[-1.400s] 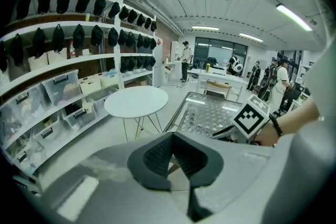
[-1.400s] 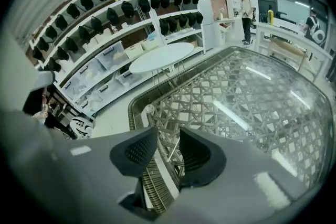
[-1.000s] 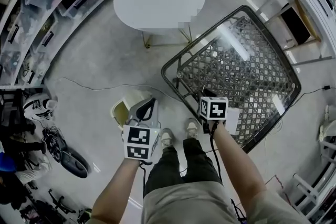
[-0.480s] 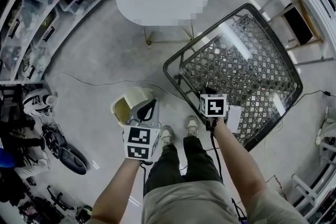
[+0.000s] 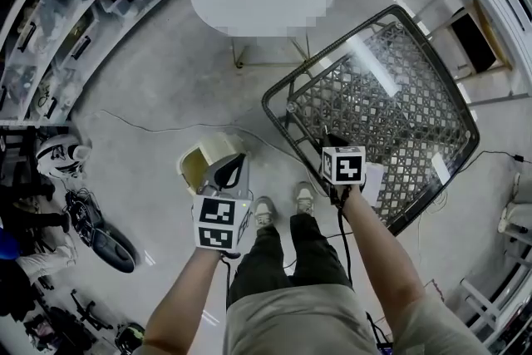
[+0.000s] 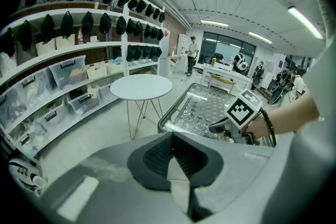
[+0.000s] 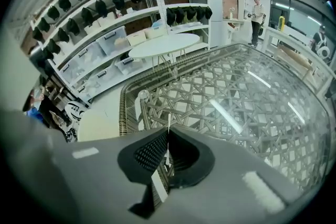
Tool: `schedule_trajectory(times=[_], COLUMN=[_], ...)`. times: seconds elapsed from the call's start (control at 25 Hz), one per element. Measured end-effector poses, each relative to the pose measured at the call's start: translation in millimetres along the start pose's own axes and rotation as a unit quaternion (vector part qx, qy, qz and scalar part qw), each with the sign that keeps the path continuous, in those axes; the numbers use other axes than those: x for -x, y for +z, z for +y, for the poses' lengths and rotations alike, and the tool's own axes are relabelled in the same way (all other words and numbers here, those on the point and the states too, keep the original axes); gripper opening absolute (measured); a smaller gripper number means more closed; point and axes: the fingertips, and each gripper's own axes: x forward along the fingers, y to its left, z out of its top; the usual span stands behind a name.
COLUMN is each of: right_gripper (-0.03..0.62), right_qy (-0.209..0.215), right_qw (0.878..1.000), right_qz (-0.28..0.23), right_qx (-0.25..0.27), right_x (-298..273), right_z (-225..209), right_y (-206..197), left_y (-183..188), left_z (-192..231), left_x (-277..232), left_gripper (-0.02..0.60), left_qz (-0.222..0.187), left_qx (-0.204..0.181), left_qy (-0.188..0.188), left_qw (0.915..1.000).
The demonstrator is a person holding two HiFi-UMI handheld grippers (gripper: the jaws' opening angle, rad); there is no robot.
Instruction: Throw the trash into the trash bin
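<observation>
A cream trash bin (image 5: 198, 165) stands open on the floor in front of my feet; the right gripper view shows it as a cream trash bin (image 7: 97, 126) to the left. My left gripper (image 5: 235, 165) hangs just right of the bin, and in its own view the left gripper (image 6: 172, 136) is shut with nothing showing past the tips. My right gripper (image 5: 332, 142) is over the near corner of the wicker table (image 5: 278, 100). Its jaws have just been closing. This right gripper (image 7: 168, 132) is shut on a thin white scrap (image 7: 168, 126), seen edge-on.
The glass top (image 7: 236, 97) covers the wicker table. A white sheet (image 5: 373, 181) lies at its near edge beside my right hand. A round white table (image 6: 140, 86) stands beyond. Shelves with bins and helmets (image 6: 68, 68) line the left wall. Cables (image 5: 141, 129) trail on the floor.
The right gripper's marker cube has rolled a little over the table's corner. The left gripper stays by the bin. The view itself has shifted slightly.
</observation>
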Motion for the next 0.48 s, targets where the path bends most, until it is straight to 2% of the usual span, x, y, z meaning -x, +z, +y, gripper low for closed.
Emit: schedule_trajectory(times=[0.28,0.48], right_gripper=[0.008,0.006], right_qy=[0.046,0.076], right_qw=[0.996,0.986], right_qz=[-0.08,-0.145], right_qx=[0.006,0.033], right_x=[57,119], right_z=[23,53], right_y=[46,92], left_y=[18,44], left_z=[10,25], left_x=[26,65], left_gripper=[0.002,0.002], left_qz=[-0.023,-0.052], left_qx=[0.003,-0.001], left_qy=[0.02,0.044], left_qw=[0.9995,0.9977])
